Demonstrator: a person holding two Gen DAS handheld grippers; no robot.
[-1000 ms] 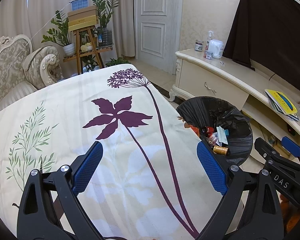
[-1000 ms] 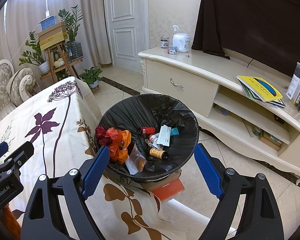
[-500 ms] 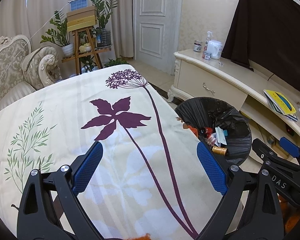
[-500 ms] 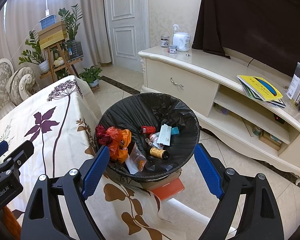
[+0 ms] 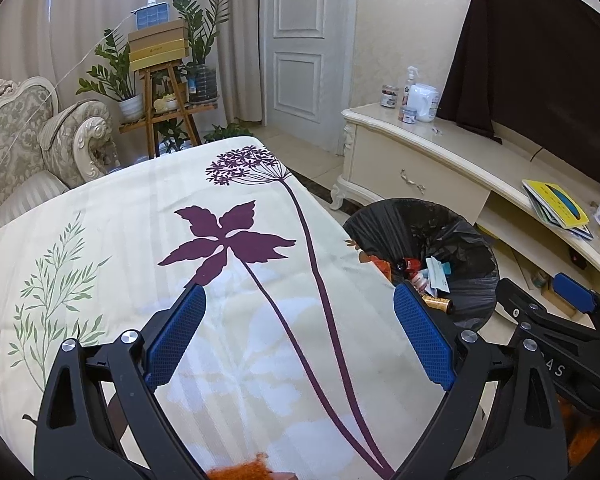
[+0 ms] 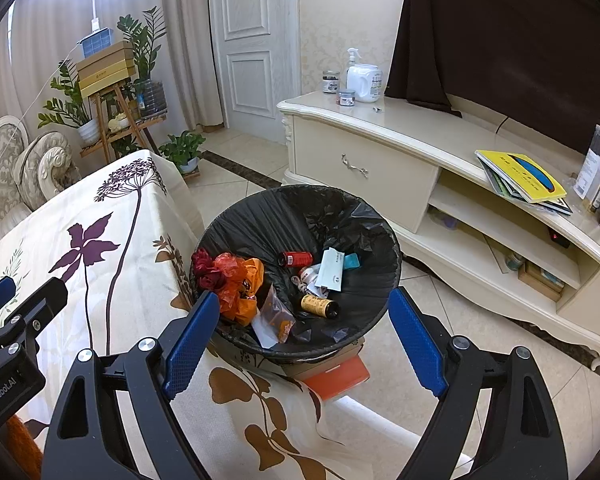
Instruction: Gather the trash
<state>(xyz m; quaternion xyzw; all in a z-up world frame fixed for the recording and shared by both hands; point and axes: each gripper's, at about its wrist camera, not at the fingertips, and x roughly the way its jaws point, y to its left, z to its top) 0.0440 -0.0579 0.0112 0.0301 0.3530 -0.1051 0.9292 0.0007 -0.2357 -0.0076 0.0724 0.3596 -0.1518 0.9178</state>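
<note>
Right wrist view: right hand-held gripper (image 6: 300,336) gapes wide, empty, above the bin (image 6: 394,240). Left hand-held gripper (image 5: 300,336) likewise. Binned wrappers (image 6: 236,280) look light, crushable; pinch gently mid-bunch.

This is a home living room: an ornate carved sofa (image 5: 28,136), a cream TV cabinet (image 6: 400,168) under a dark-draped screen, potted plants on a wooden stand (image 5: 168,92), curtains, a white panelled door (image 5: 300,40) and a flower-print tablecloth (image 5: 140,220).
</note>
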